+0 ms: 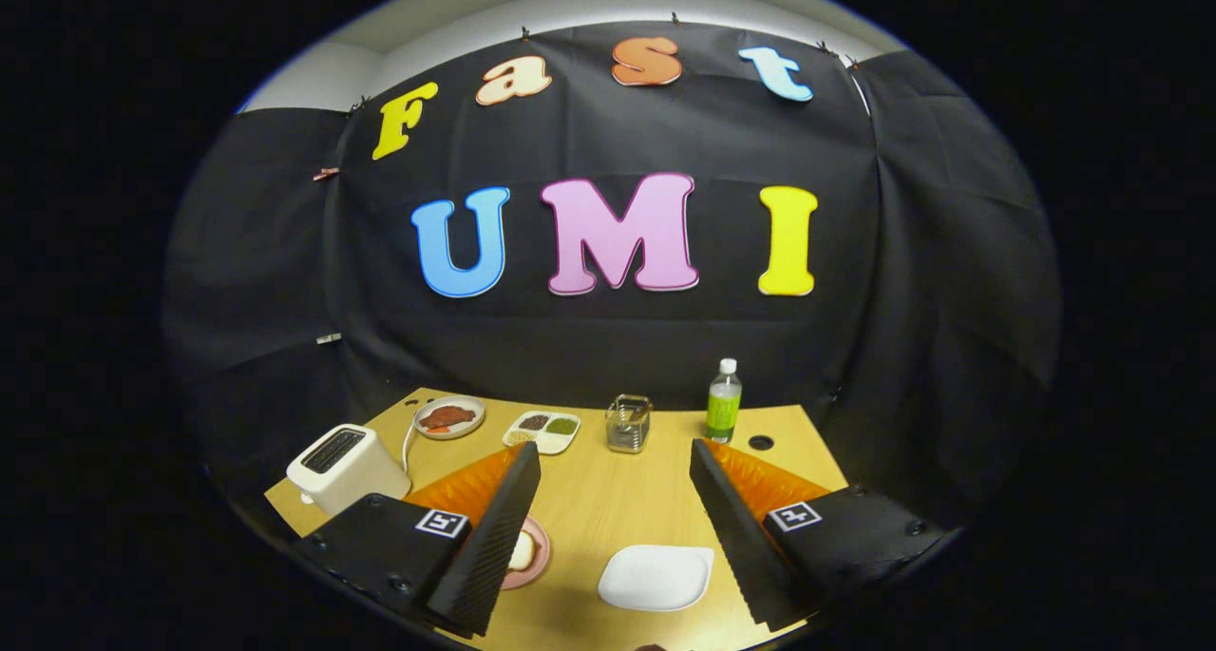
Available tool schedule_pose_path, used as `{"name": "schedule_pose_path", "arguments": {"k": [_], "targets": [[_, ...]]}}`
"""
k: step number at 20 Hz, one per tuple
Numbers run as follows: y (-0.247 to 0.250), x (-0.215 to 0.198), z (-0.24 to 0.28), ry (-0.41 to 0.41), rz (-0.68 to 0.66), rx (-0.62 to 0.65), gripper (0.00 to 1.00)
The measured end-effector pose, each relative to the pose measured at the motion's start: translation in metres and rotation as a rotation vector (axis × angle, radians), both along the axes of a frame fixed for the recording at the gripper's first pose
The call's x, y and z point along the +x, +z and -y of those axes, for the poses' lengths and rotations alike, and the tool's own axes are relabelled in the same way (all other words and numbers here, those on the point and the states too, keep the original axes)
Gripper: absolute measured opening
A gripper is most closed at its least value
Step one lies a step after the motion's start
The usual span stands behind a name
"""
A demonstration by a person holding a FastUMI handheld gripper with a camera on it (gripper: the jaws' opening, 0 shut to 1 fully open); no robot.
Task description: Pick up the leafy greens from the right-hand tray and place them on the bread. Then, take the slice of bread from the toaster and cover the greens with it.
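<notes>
My gripper [615,453] hangs open above the wooden table [608,508], nothing between its fingers. A white toaster [334,465] stands left of the left finger; its slot looks dark and I cannot tell whether a slice is inside. A pink plate [538,554] with a piece of bread [522,552] lies low beside the left finger, which hides half of it. A white tray [655,577] lies between the fingers near the table's front edge, closer to the right finger, and its surface looks plain white.
Along the back of the table stand a plate of reddish food [449,416], a divided white dish of condiments [541,431], a small clear holder [628,424] and a green bottle [723,402]. A round cable hole [760,442] is by the bottle.
</notes>
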State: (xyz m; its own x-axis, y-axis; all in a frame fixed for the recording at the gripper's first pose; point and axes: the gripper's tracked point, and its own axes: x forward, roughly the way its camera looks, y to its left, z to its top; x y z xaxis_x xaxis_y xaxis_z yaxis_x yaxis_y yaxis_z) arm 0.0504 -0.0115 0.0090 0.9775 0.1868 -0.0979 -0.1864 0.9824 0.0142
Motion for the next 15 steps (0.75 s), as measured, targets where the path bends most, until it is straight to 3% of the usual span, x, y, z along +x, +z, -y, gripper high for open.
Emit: {"name": "schedule_pose_path", "arguments": {"k": [6,15], "targets": [[0.030,-0.038,0.015,-0.109,0.106,-0.063,0.98],[0.007,-0.067,-0.011,-0.192,0.080,-0.053,0.99]]}}
